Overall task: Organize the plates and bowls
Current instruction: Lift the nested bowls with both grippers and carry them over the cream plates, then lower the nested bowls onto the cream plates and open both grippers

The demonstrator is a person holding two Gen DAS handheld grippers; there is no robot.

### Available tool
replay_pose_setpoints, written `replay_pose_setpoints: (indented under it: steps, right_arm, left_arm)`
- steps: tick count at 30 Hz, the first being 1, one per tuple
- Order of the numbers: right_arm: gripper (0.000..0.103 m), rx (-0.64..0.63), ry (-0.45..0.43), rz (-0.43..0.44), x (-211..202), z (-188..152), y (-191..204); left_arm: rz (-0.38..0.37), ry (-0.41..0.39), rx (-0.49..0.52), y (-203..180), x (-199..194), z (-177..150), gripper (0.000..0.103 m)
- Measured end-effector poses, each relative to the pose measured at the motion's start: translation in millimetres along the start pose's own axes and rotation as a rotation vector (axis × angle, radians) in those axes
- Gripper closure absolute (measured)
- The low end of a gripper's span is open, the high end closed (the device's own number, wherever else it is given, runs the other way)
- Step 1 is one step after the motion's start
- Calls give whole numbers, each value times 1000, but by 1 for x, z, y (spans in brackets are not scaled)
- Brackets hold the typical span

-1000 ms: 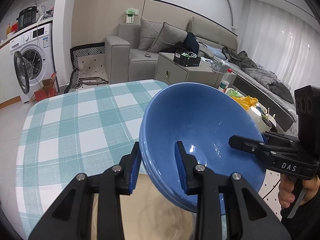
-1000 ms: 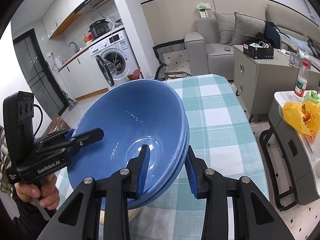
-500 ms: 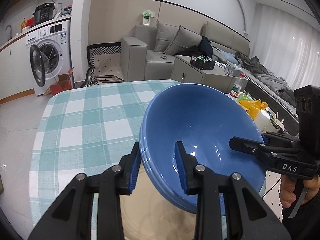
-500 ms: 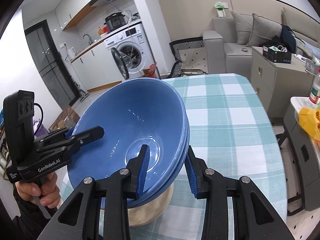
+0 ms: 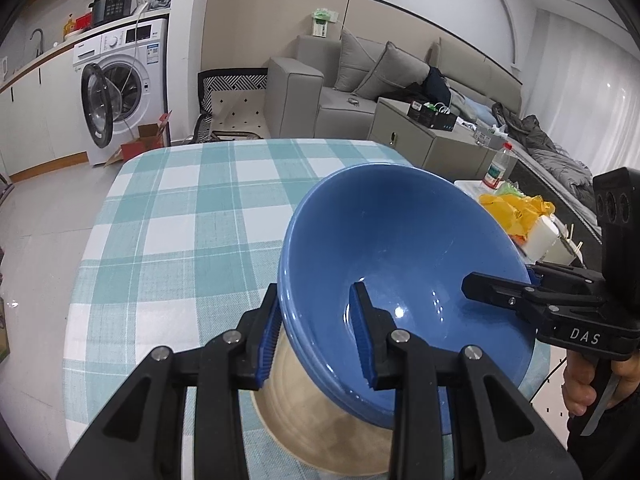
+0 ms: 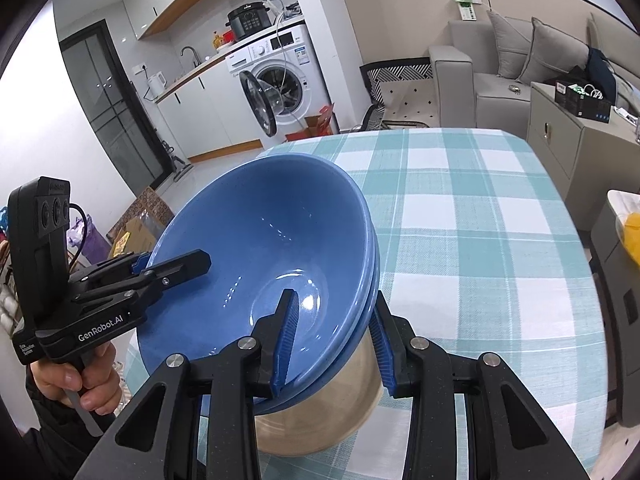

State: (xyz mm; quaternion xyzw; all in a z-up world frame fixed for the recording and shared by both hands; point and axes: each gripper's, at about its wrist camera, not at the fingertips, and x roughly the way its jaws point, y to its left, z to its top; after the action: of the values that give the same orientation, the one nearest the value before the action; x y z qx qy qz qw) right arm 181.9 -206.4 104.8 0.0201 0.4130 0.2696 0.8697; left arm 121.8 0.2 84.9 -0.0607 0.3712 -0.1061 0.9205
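Note:
Two nested blue bowls [image 5: 400, 248] [image 6: 260, 240] hang tilted over the checked table [image 5: 180, 220] [image 6: 480, 240]. My left gripper [image 5: 316, 292] is shut on their left rim, one pad inside the bowl and one outside. My right gripper [image 6: 334, 296] clamps the opposite rim the same way. Each wrist view shows the other gripper across the bowl: the right one [image 5: 496, 286] and the left one [image 6: 192, 260], each in a person's hand. A beige dish [image 5: 320, 420] [image 6: 320, 416] sits on the table right under the bowls. Whether they touch it I cannot tell.
The table's rounded edges fall off to tiled floor on the left. A washing machine [image 5: 120, 92] stands at the back left, a grey sofa [image 5: 340, 80] and cabinet [image 5: 420, 136] behind the table. A low side table with a yellow bag [image 5: 516, 208] and a bottle stands to the right.
Both grippers have carried the blue bowls lower and across the table. The beige dish under them now fills more of the view. Neither grip has changed.

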Motion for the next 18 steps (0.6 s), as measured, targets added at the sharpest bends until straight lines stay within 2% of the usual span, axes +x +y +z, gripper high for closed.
replay_pose_setpoints:
  steps: [9, 18]
  right_arm:
    - [67, -1, 55, 9, 22, -9, 1]
    - [67, 6, 59, 6, 32, -7, 2]
  left_arm:
    - [4, 31, -30, 12, 10, -14, 71]
    - [12, 51, -42, 19, 19, -18, 71]
